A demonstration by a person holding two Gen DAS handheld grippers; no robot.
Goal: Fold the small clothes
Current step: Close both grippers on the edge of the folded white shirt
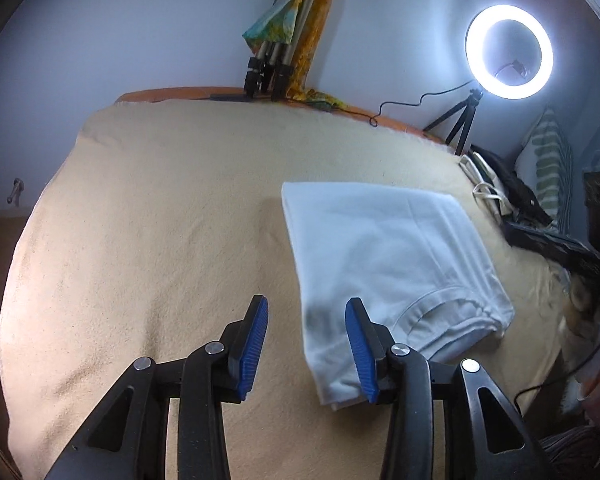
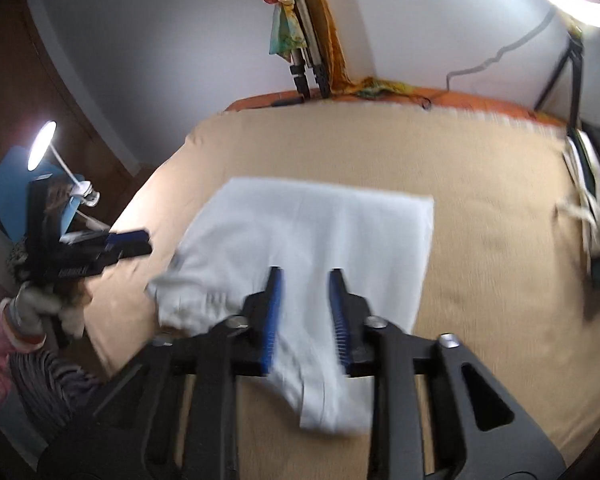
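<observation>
From your left wrist camera, the folded white cotton garment (image 1: 392, 276) lies flat on the beige woollen blanket (image 1: 160, 220) covering the bed. Your left hand-held gripper (image 1: 307, 346) gapes wide and holds nothing; its right blue pad sits over the garment's near left edge. No label or print on the garment can be read.

From your right wrist camera, blurred, your right hand-held gripper (image 2: 306, 316) hovers above the garment (image 2: 320, 224), partly spread, gripping nothing. No writing is legible.

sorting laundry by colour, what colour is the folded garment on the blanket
White, plain, no pattern; clearest in the left wrist view: folded garment.
</observation>
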